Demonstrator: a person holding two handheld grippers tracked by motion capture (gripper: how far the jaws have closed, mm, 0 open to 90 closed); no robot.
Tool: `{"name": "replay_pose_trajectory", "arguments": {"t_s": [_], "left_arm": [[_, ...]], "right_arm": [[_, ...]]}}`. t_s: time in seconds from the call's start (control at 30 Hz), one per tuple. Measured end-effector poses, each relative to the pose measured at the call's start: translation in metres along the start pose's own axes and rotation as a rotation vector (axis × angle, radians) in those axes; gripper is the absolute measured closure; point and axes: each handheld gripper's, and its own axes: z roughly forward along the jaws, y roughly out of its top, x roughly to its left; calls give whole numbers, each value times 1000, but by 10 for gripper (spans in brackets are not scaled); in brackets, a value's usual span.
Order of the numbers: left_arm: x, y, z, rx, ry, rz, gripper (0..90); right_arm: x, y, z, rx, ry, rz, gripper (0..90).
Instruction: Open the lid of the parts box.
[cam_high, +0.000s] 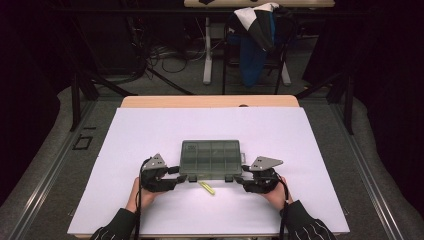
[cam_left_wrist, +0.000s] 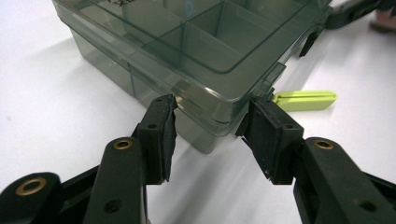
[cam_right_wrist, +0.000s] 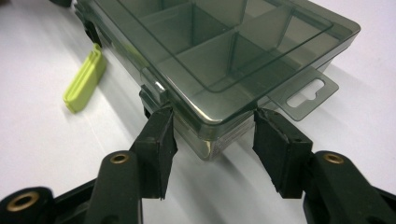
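Observation:
A smoky clear compartment box (cam_high: 211, 159) lies closed on the white table cover (cam_high: 150, 130), its empty dividers showing through the lid. My left gripper (cam_high: 182, 173) is at its near-left corner, open, and in the left gripper view that corner of the box (cam_left_wrist: 196, 56) sits between the gripper's (cam_left_wrist: 212, 135) two pads. My right gripper (cam_high: 241, 173) is at the near-right corner, also open; in the right gripper view the box (cam_right_wrist: 224, 51) corner lies between the gripper's (cam_right_wrist: 212, 135) pads. A lime-green clip (cam_high: 206, 188) lies flat just in front of the box.
The green clip (cam_left_wrist: 306, 100) (cam_right_wrist: 85, 84) rests on the table between the two grippers. A clear hang tab (cam_right_wrist: 306, 93) sticks out from the box's right side. Beyond the table stands a chair with a blue jacket (cam_high: 255, 40).

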Motion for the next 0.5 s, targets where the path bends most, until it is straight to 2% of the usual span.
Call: {"name": "replay_pose_trajectory", "arguments": {"t_s": [0.1,0.2,0.23,0.27,0.37,0.5], "left_arm": [[0,0,0,4,1,-2,529],[-2,1,0,14,19,43,529],[-5,1,1,21,37,62,521],[-5,1,1,21,37,62,519],[-12,1,4,28,96,127,485],[-14,1,3,19,108,136,485]], "right_arm": [[0,0,0,5,-4,-1,480],[-1,0,0,5,4,11,480],[-1,0,0,4,9,15,468],[-1,0,0,4,9,15,468],[1,1,0,14,-3,12,447],[1,1,0,4,2,13,459]]}}
